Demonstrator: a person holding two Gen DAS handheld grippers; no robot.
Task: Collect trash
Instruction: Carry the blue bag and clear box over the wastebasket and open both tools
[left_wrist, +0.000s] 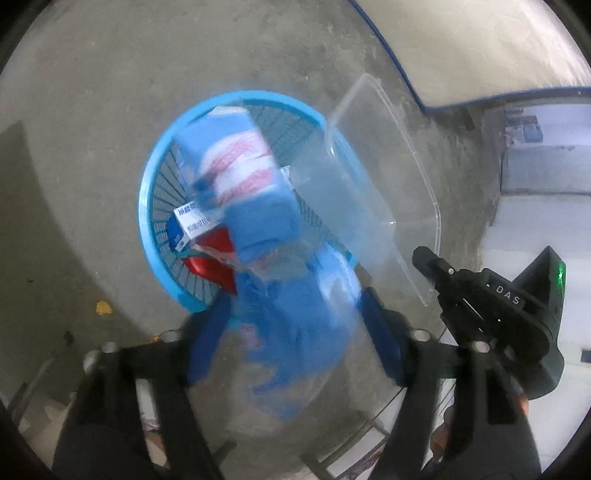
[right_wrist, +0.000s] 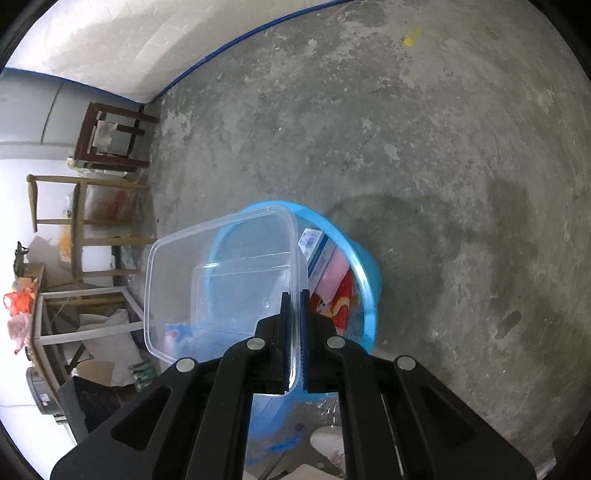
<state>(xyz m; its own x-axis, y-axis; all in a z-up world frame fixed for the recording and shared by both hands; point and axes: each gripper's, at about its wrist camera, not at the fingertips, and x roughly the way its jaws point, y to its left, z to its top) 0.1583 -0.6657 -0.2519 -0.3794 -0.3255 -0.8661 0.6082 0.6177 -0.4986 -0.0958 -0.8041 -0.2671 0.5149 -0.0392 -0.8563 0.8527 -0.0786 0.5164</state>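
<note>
Left wrist view: my left hand-held gripper (left_wrist: 295, 332) points steeply down at a blue basket (left_wrist: 159, 177) on the concrete floor (left_wrist: 92, 92). Its jaws stand wide apart, and a blurred blue, white and red wrapper (left_wrist: 258, 206) lies between and just ahead of them, over the basket; no pad presses on it. Inside the basket, ahead of the left fingers, lie a white and blue carton (left_wrist: 190, 223) and a red packet (left_wrist: 210, 266).

Right wrist view: my right hand-held gripper (right_wrist: 294, 332) is clamped on the rim of a clear plastic container (right_wrist: 221, 280), jaws nearly together with only the thin wall between them. The container tilts over the basket (right_wrist: 364, 273), just ahead of the fingers. Wooden stools (right_wrist: 110, 140) stand well off to the gripper's left by the wall.
</note>
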